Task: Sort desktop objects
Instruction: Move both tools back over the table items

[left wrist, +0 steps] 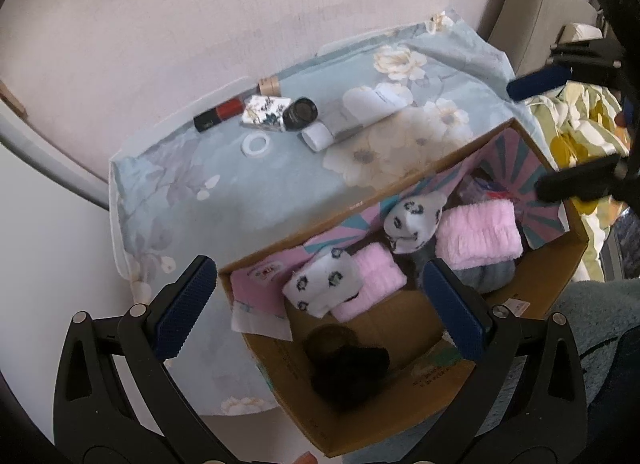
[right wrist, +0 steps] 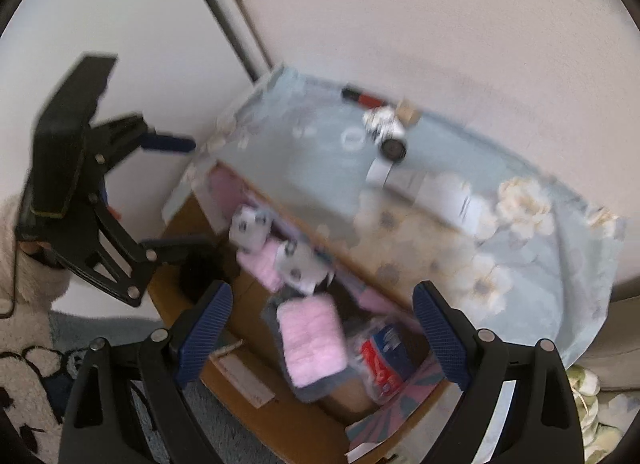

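An open cardboard box (left wrist: 552, 276) stands beside the table and holds white patterned socks (left wrist: 324, 284), pink fluffy cloths (left wrist: 480, 232) and a black item (left wrist: 348, 372). The box also shows in the right wrist view (right wrist: 180, 296). My left gripper (left wrist: 320, 312) is open and empty above the box's near end. My right gripper (right wrist: 324, 336) is open and empty above the box, over a pink cloth (right wrist: 312, 344). On the floral tablecloth (left wrist: 240, 192) lie a red-and-black tube (left wrist: 220, 112), a patterned small box (left wrist: 266, 112), a dark jar (left wrist: 300, 112), white tubes (left wrist: 372, 104) and a white ring (left wrist: 256, 144).
A wall runs behind the table. A sofa (left wrist: 532, 16) and yellow-green bedding (left wrist: 580, 132) lie at the right. A red-and-blue packet (right wrist: 384, 360) sits in the box. The left gripper appears at the left of the right wrist view (right wrist: 172, 192).
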The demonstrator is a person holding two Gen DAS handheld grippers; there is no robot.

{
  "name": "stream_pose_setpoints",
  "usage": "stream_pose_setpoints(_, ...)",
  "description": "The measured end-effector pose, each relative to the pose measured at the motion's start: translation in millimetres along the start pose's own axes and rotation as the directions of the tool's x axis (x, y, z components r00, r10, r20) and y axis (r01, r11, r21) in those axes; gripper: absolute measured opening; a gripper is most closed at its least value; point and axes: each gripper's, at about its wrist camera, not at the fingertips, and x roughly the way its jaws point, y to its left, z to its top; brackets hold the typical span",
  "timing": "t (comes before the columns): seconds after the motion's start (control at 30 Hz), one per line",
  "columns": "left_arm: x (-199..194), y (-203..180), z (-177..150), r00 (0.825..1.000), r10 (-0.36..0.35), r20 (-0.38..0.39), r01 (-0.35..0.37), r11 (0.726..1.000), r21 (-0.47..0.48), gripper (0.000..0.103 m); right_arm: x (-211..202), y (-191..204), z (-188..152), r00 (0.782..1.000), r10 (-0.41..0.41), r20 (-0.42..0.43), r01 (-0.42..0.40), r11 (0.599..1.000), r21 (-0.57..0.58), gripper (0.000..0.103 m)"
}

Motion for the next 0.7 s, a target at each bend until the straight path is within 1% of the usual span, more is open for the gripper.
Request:
stream_pose_setpoints(0.07,-5,2,3,1.0,0.002,0.014,-0.002,1.0,-0.003,0.103,-8,-5,5,0.999,-0.036,0.018,0.036,0.999,0.002,0.09)
stream_pose_setpoints(0.17,-10,6,7,1.0,0.007,0.029,-0.007,1.0,-0.001,0.103,-13,-15,13,0.995,-0.1,0.013,0.1,0.995,0.0,0.09)
stream_pose_setpoints(0.27,-16,13,13,0.999,0.036,0.04,-0.037,0.999,0.009,0.103,-17,-25,23,0.991,-0.135,0.01,0.135,0.991,-0.015,0.09)
stream_pose_setpoints(0.37,-25,29,21,0.996,0.06,0.065,-0.06,0.998,-0.003,0.103,-19,-35,30,0.985,-0.171,0.01,0.171,0.985,-0.024,0.09)
stream_pose_setpoints(0.5,-28,58,35,0.995,0.055,0.081,-0.051,0.997,-0.055,0.103,-12,-53,38,0.986,-0.165,-0.015,0.165,0.986,-0.026,0.09)
stream_pose_setpoints(0.53,-26,66,40,0.995,0.057,0.083,-0.052,0.996,-0.067,0.103,-9,-56,40,0.987,-0.159,-0.023,0.157,0.987,-0.045,0.09)
stream_pose_setpoints(0.63,-18,86,55,0.994,0.073,0.085,-0.064,0.993,-0.094,0.103,6,-64,47,0.99,-0.131,-0.041,0.129,0.99,-0.062,0.09)
stream_pose_setpoints(0.7,-8,98,65,0.993,0.07,0.094,-0.059,0.991,-0.116,0.103,22,-67,52,0.992,-0.112,-0.056,0.108,0.992,-0.066,0.09)
